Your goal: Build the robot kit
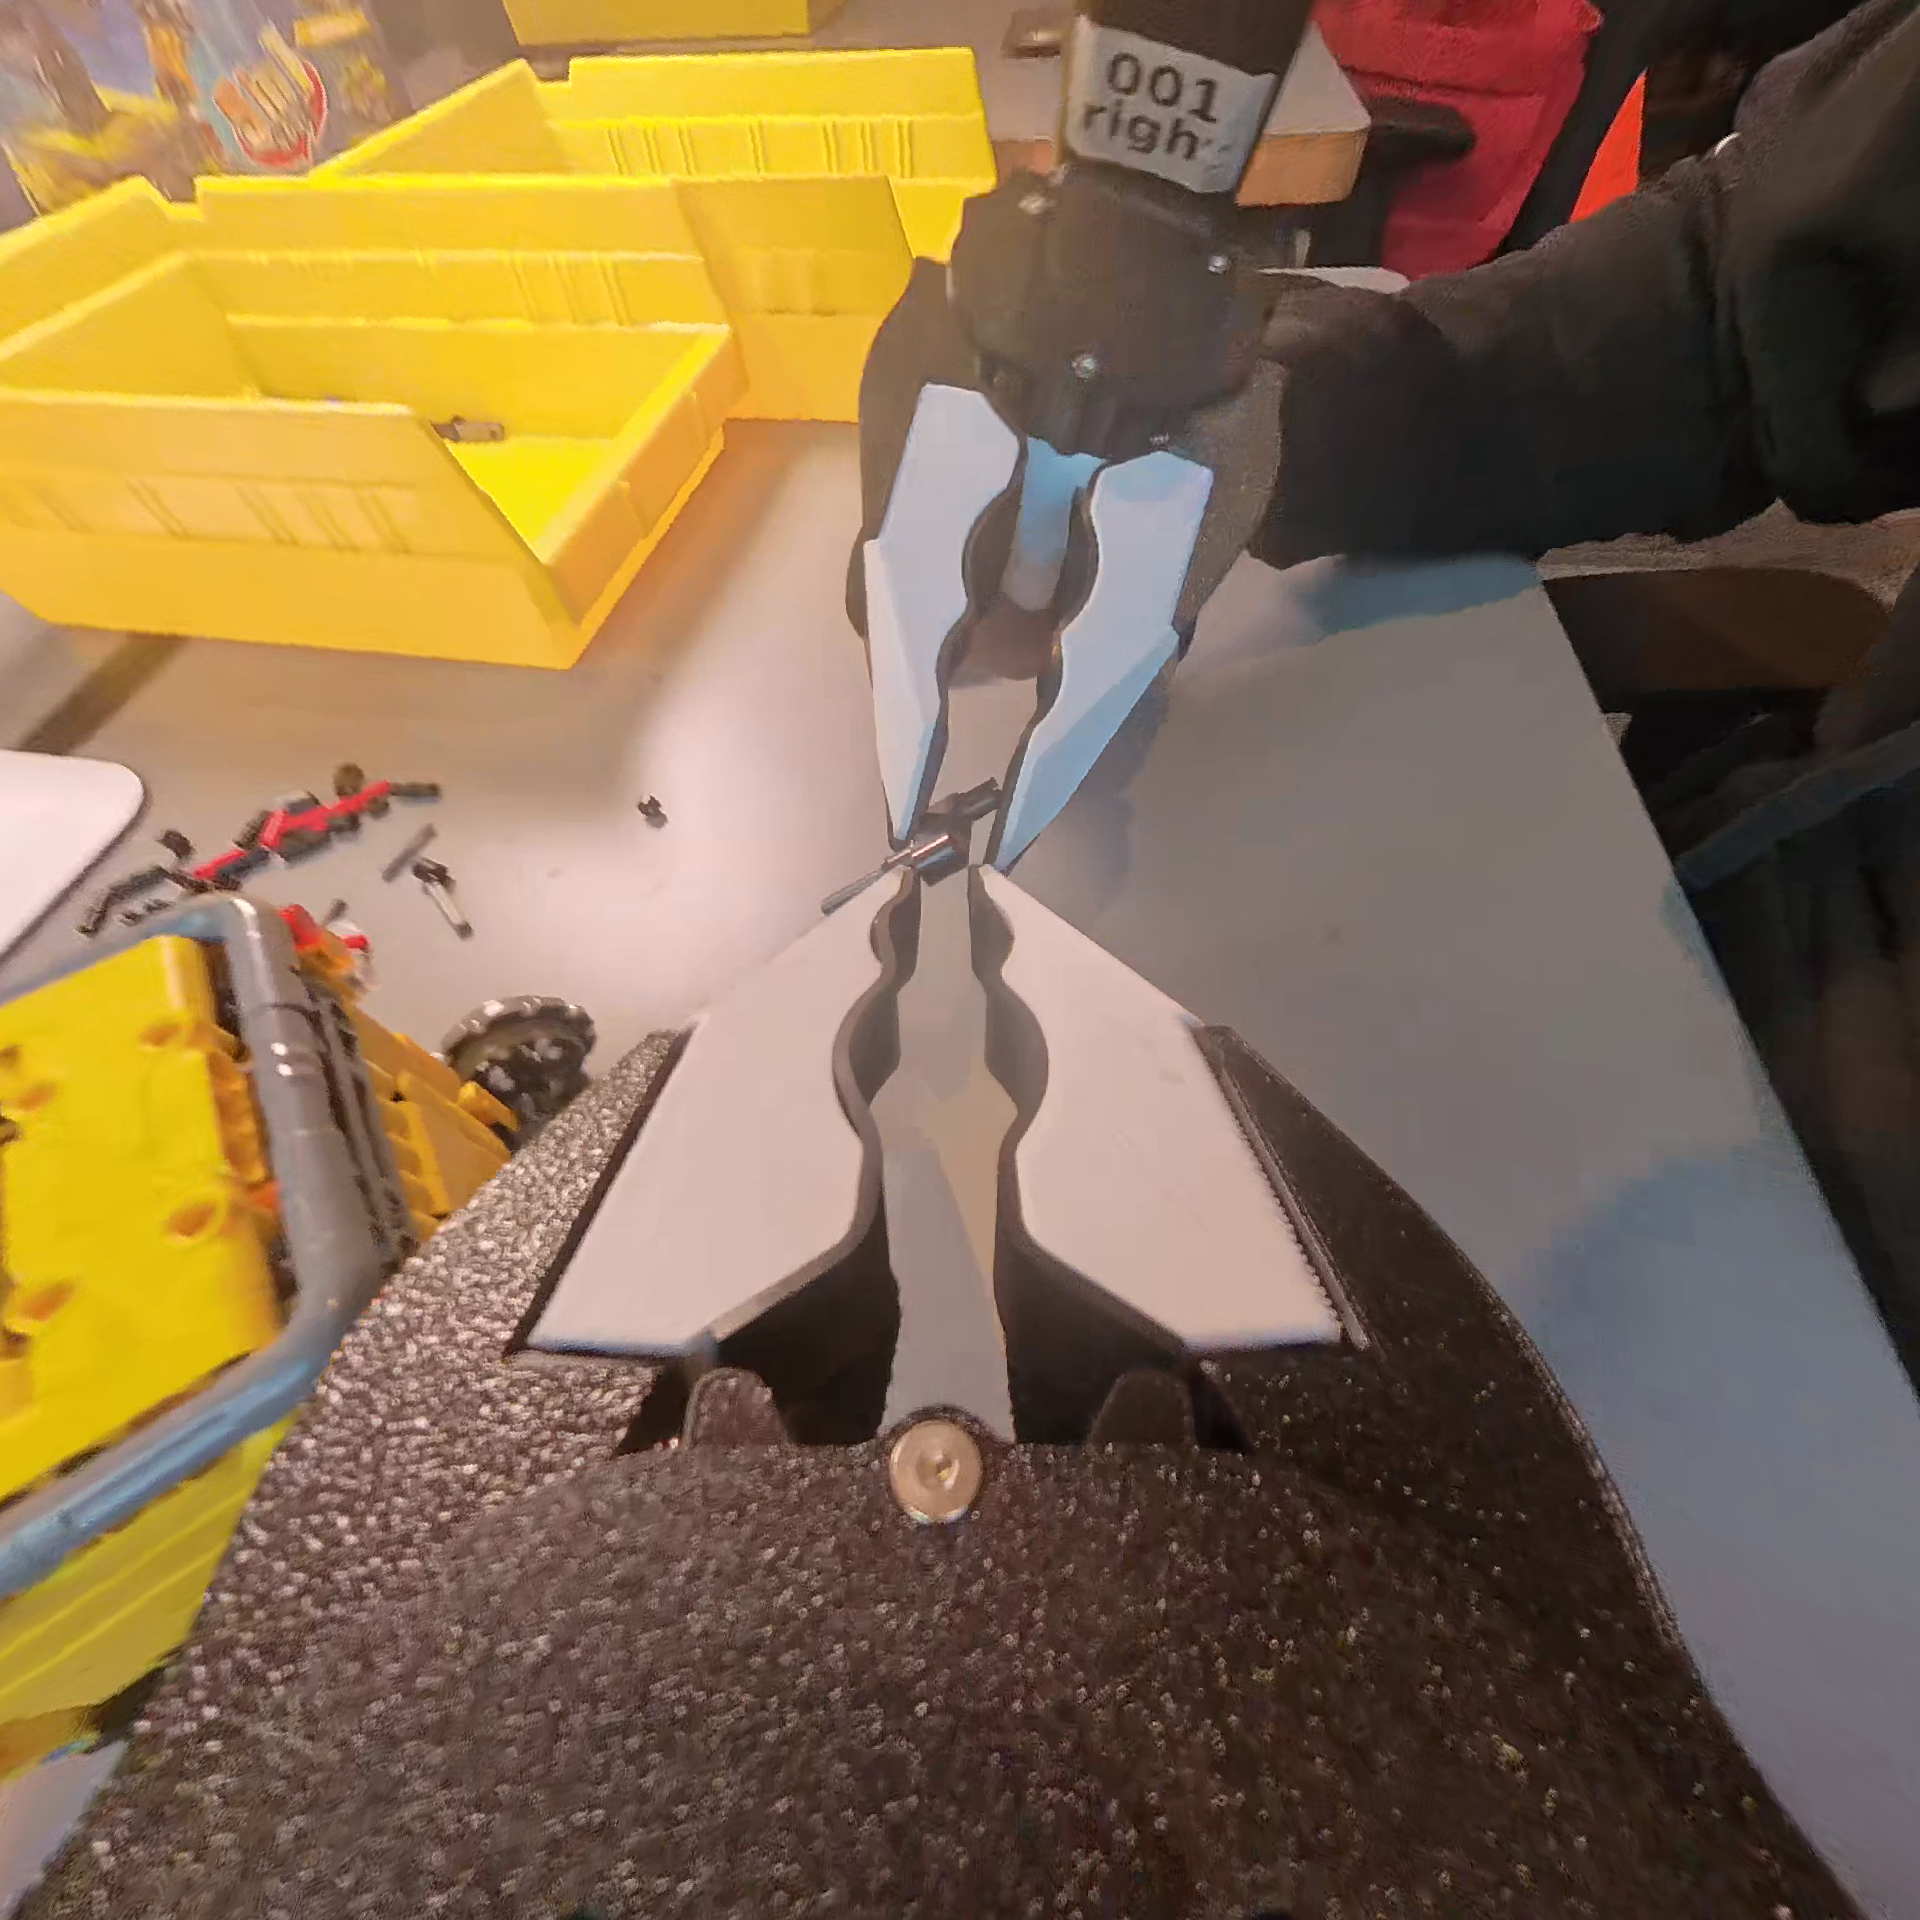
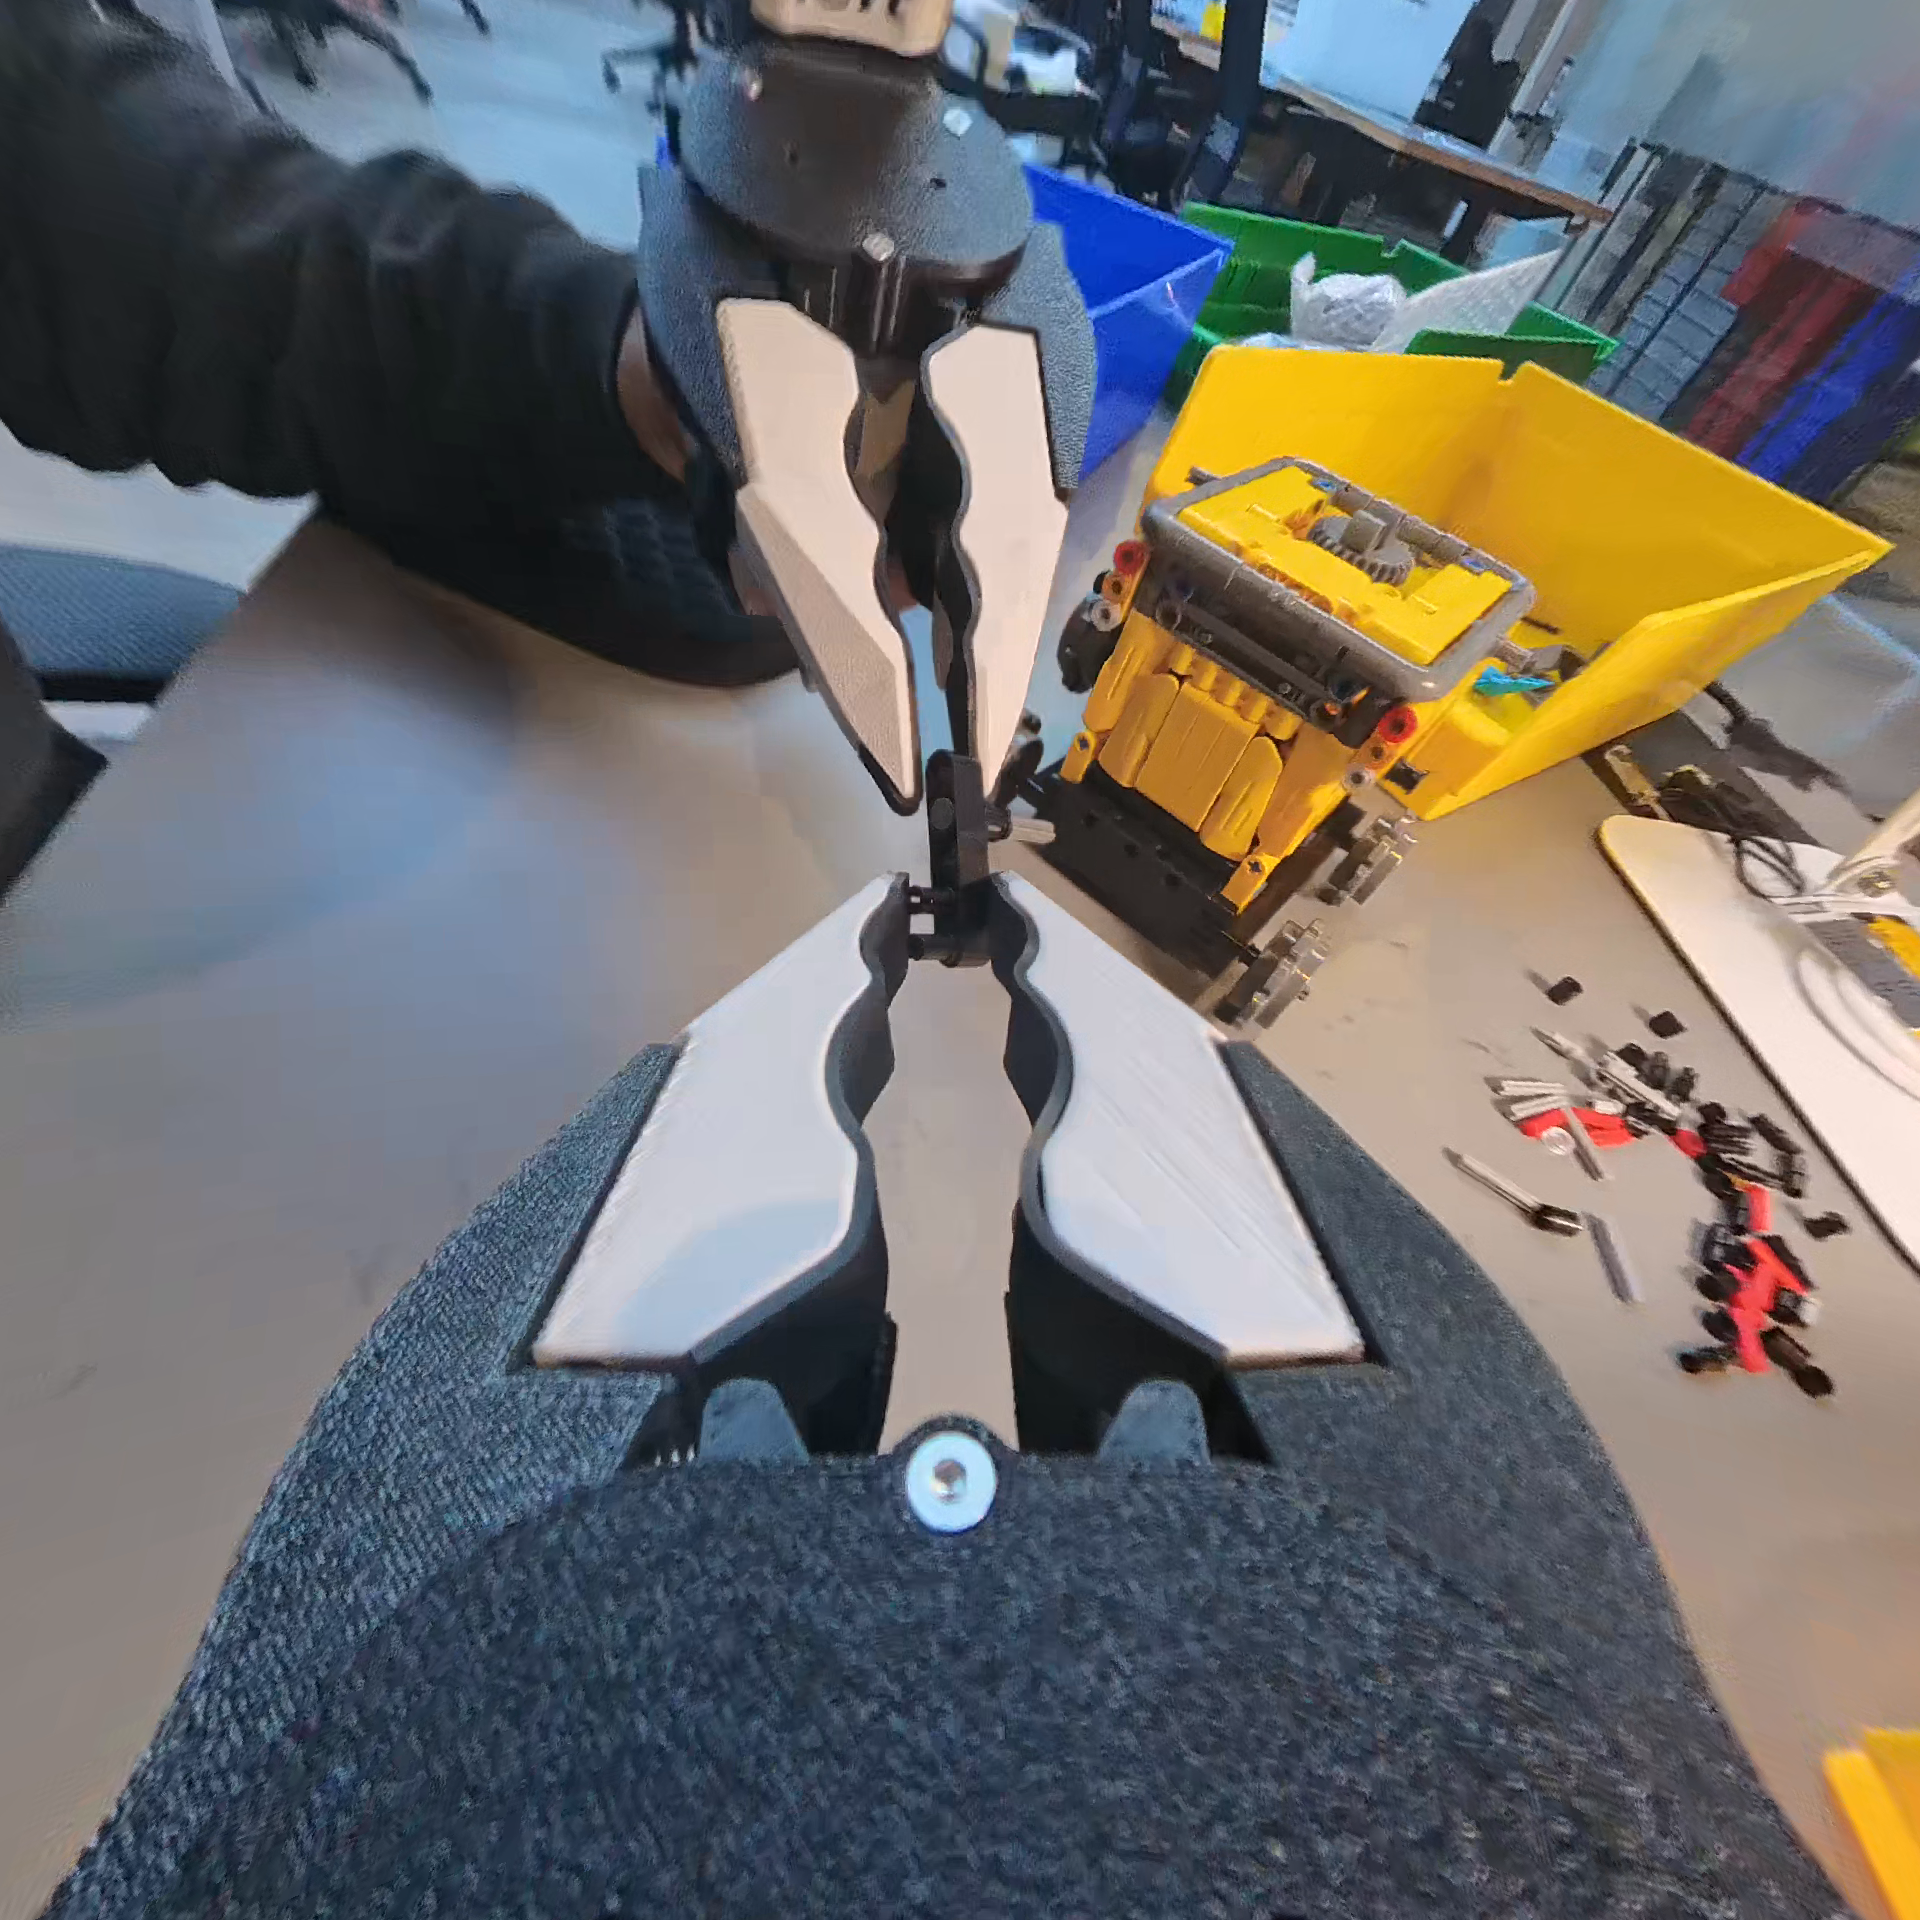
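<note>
Left tool (image 1: 940, 883) and right tool (image 2: 951, 914) meet tip to tip above the desk (image 2: 416, 831), each clenched on one small black pin assembly (image 2: 954, 831), apparently sharing it; yellow brick vehicle (image 2: 1278, 665) stands near.

Even indoor light, bright in both views, soft shadows on the desk (image 1: 1299, 935), strong wide-angle bending toward the edges, motion blur on the yellow bins (image 1: 416, 416) and loose small parts (image 2: 1714, 1226), far background out of focus
</note>
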{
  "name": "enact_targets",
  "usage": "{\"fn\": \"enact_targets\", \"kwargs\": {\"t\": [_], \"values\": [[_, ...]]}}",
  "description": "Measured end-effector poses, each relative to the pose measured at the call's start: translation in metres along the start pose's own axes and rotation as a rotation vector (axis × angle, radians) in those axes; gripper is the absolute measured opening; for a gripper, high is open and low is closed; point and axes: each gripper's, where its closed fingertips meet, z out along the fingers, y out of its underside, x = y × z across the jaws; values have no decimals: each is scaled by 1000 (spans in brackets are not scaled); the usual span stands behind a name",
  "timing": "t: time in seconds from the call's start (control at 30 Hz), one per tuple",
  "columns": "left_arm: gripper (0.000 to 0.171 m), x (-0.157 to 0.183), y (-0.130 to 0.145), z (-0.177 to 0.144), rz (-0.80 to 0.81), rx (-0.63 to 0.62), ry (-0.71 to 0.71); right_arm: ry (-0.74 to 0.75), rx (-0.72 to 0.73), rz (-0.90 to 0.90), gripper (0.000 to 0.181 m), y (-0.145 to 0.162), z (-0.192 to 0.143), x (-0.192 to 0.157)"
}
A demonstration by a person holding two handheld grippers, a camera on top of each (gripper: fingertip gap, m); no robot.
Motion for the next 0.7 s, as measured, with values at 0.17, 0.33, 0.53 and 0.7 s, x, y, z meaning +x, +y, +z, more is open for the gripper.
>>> {"fn": "enact_targets", "kwargs": {"t": [0.17, 0.33, 0.53, 0.7], "values": [[6, 6, -12, -5, 48, 168, 17, -131, 162, 149, 15, -17, -11, -10], [11, 19, -22, -15, -45, 287, 116, -197, 253, 228, 15, -30, -15, -19], [21, 14, -29, -24, -102, 355, 133, -270, 384, 444, 15, -42, -17, -13], [25, 9, -29, -24, -100, 358, 94, -343, 432, 555, 15, -46, -17, -16]]}}
